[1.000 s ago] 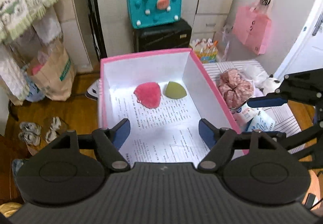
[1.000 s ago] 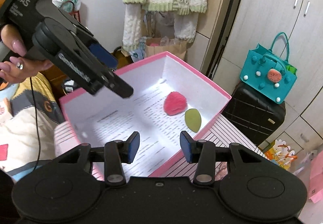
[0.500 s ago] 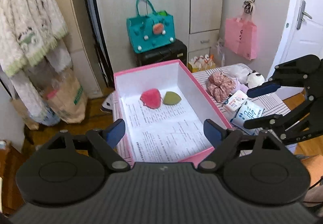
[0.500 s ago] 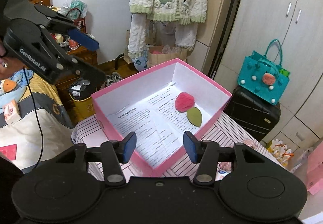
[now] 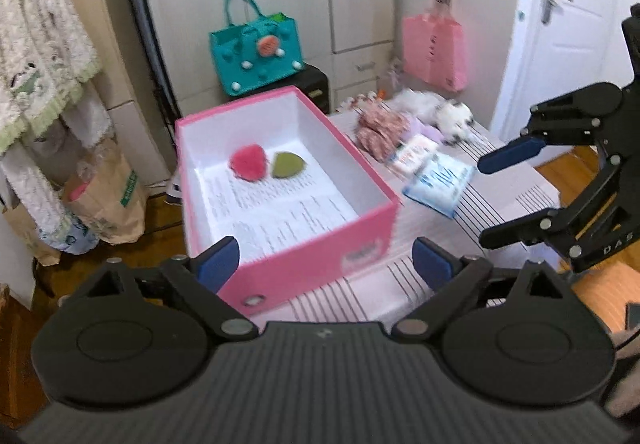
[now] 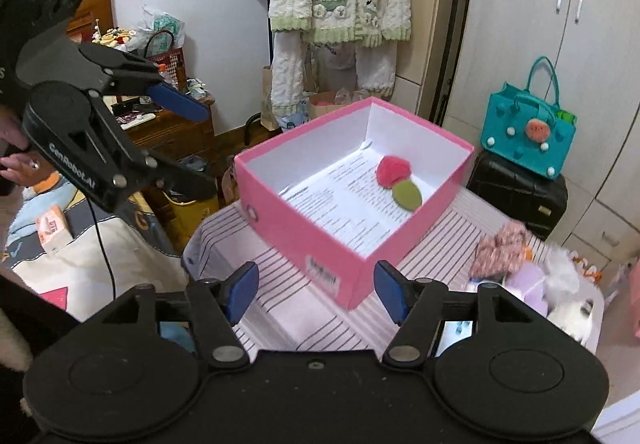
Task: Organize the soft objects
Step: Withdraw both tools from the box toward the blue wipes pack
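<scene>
A pink box [image 5: 312, 248] [image 6: 304, 228] lined with printed paper stands on a striped table [image 5: 512, 204]. A red fluffy pad [image 5: 248, 161] [image 6: 394, 171] and a green leaf-shaped pad [image 5: 287, 164] [image 6: 407, 194] lie inside, touching. Right of the box lie a pink crinkled cloth [image 5: 380, 126] [image 6: 500, 248], tissue packs [image 5: 438, 180] and a white plush toy [image 5: 444, 110] [image 6: 564, 280]. My left gripper [image 5: 326, 264] is open and empty, held back from the box's near wall. My right gripper [image 6: 316, 288] is open and empty, near the box's corner; it also shows in the left wrist view [image 5: 508, 196].
A teal bag [image 5: 256, 44] [image 6: 528, 132] sits on a black case [image 6: 516, 190] behind the table. A pink bag [image 5: 434, 48] hangs by the door. Sweaters [image 6: 340, 4], a paper bag [image 5: 108, 192] and a bed [image 6: 60, 244] are at the left.
Both grippers have pulled back and up from the box, so its outer near walls and more of the striped table now show. Both stay open and empty.
</scene>
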Demonstrator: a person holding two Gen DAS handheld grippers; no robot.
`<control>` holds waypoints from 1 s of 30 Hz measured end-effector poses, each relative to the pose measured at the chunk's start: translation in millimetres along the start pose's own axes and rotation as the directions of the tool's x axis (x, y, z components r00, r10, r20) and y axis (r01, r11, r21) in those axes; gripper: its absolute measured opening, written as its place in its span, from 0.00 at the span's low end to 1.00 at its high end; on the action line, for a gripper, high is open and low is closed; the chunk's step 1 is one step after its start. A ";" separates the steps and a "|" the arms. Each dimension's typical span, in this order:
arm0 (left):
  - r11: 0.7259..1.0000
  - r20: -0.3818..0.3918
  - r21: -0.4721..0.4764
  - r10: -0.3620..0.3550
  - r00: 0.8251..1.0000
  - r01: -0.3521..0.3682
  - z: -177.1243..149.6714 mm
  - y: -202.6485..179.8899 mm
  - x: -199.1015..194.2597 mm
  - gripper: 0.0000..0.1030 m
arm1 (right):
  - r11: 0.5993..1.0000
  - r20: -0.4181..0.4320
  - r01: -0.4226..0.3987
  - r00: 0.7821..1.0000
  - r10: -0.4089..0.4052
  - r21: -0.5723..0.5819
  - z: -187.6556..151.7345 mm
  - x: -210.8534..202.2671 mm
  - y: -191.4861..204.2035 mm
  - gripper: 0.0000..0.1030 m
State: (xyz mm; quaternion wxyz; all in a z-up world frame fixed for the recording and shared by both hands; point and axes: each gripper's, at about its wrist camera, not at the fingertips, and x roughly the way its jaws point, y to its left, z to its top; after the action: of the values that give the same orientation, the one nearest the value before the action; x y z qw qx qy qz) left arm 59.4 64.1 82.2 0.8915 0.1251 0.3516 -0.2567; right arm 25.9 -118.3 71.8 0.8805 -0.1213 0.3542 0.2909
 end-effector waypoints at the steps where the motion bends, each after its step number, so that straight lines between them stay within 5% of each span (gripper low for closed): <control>1: 1.000 -0.009 0.002 -0.005 1.000 0.005 -3.6 -3.2 2.8 0.93 | 1.000 0.000 0.006 1.000 -0.006 0.005 -5.0 -1.0 1.2 0.67; 14: 0.995 -0.058 -0.084 -0.065 0.996 0.060 -49.7 -20.0 54.4 0.93 | 0.998 0.018 0.041 0.999 -0.041 0.044 -67.0 -10.6 -2.2 0.72; 25: 0.986 0.079 -0.082 -0.139 0.987 0.146 -67.1 -62.2 87.5 0.92 | 0.985 0.108 0.130 0.984 -0.142 0.113 -117.5 -1.1 -41.7 0.81; 30: 0.990 0.131 -0.078 -0.106 0.986 0.116 -66.5 -82.4 108.0 0.91 | 0.975 0.156 0.192 0.965 -0.209 0.115 -135.9 9.4 -59.8 0.86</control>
State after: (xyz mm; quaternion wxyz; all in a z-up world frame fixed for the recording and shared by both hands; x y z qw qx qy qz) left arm 44.1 -18.0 -44.0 0.9009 0.0507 0.3112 -0.2982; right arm -8.1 -219.3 -32.1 0.9369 -0.0881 0.2788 0.1916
